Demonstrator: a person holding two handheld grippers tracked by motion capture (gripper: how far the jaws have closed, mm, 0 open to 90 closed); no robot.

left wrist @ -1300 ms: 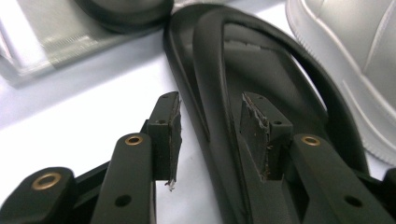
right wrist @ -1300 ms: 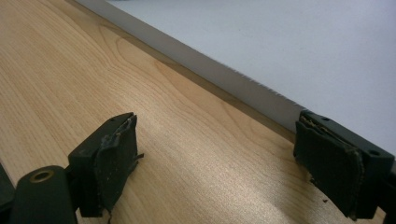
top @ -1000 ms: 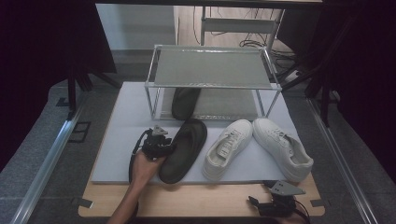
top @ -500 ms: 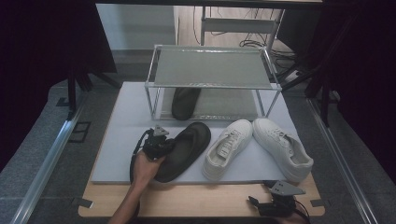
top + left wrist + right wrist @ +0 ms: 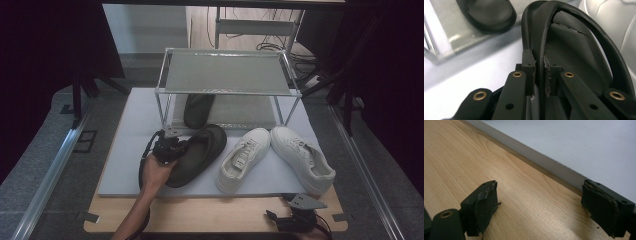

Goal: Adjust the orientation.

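Gripping slipper (image 5: 574,50) rim, left fingers (image 5: 530,67) just closed | right gripper (image 5: 539,205) released, half cropped

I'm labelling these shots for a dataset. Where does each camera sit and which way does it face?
High view: above the table's near side, facing forward and down; a forearm enters below.
Left gripper view: on the left gripper, fingers pinching the dark shoe rim.
Right gripper view: on the right gripper, facing wood and mat.
Shared: the dark shoe, high and left gripper views.
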